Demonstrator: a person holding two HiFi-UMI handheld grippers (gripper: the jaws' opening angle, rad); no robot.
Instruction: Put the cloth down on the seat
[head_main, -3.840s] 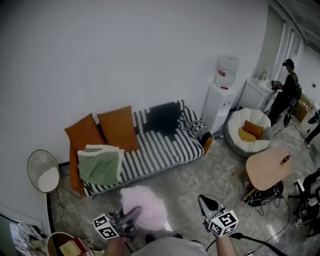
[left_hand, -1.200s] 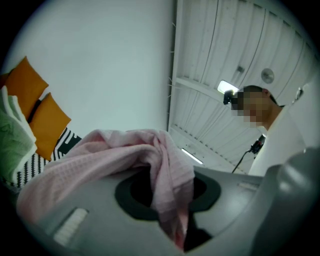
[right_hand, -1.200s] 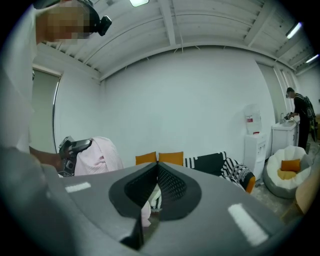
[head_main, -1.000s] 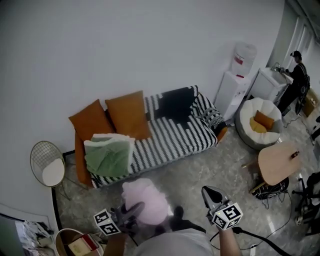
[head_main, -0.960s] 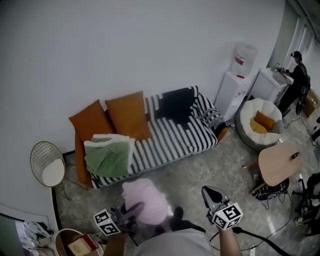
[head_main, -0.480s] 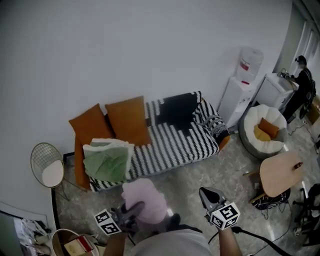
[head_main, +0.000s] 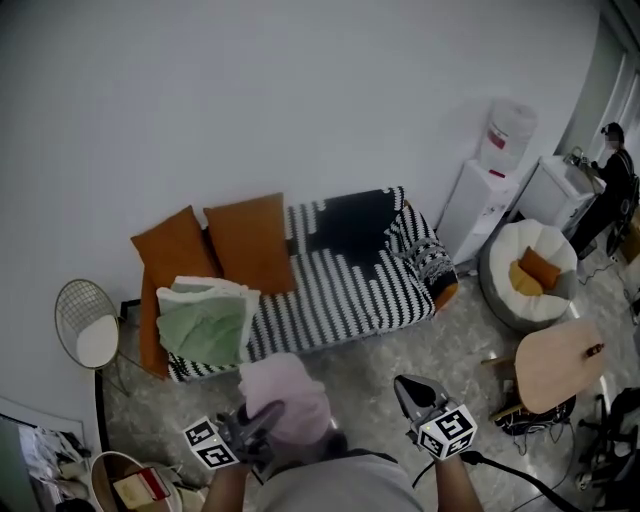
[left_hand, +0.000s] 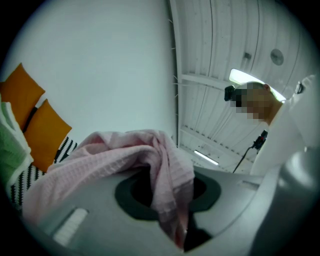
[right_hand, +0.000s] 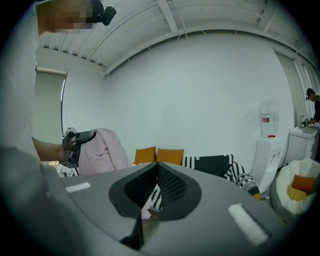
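Note:
A pink cloth (head_main: 285, 395) hangs bunched from my left gripper (head_main: 262, 420), whose jaws are shut on it. In the left gripper view the cloth (left_hand: 115, 155) drapes over both jaws and hides the left gripper's (left_hand: 165, 185) tips. The black-and-white striped sofa (head_main: 340, 290) stands ahead against the wall, its seat partly bare. My right gripper (head_main: 408, 390) hovers to the right of the cloth, jaws shut with nothing in them. From the right gripper view the right gripper (right_hand: 156, 167) points at the sofa (right_hand: 212, 164), with the cloth (right_hand: 102, 150) to its left.
Two orange cushions (head_main: 245, 240) and a green folded blanket (head_main: 205, 320) fill the sofa's left end; a dark throw (head_main: 350, 220) lies on its back. A water dispenser (head_main: 490, 190), white beanbag (head_main: 535, 275), round wooden table (head_main: 560, 365) and a person (head_main: 612, 180) are right. A wire stool (head_main: 85, 325) stands left.
Both grippers and the hanging cloth have travelled a little closer to the sofa. The left jaws keep their hold on the cloth.

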